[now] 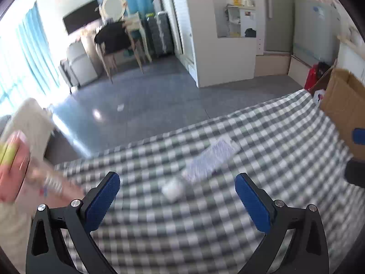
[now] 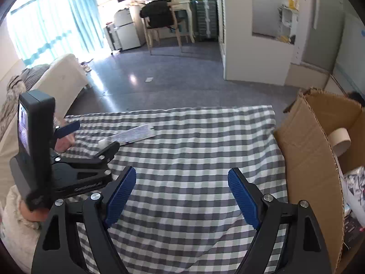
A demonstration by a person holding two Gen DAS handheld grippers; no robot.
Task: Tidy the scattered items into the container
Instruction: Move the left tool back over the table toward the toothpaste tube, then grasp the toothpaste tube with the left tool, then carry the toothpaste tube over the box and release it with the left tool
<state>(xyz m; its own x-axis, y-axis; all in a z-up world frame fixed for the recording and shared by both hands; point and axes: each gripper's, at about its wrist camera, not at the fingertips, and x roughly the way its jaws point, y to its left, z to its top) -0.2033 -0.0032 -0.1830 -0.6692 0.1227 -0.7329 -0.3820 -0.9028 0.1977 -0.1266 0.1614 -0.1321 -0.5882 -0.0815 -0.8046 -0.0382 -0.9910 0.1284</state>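
On the checked bench [image 2: 194, 150]: 1 flat white printed packet [image 2: 134, 135], 1 small white lump [image 1: 173, 188] beside it. In the cardboard box [image 2: 305, 155]: 1 tape roll [image 2: 340, 139]. Left gripper [image 1: 177, 194] and right gripper [image 2: 182, 190]: both spread wide, pinching nothing.

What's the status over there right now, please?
Left gripper and right gripper open, empty. White tube lies on checked cloth, ahead of left. Cardboard box at right. Nothing blocking.

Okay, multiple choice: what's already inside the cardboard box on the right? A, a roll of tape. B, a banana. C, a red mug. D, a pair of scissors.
A: the right wrist view shows a roll of tape resting inside the open cardboard box, above some crumpled plastic packaging; no mug, scissors or banana appear.
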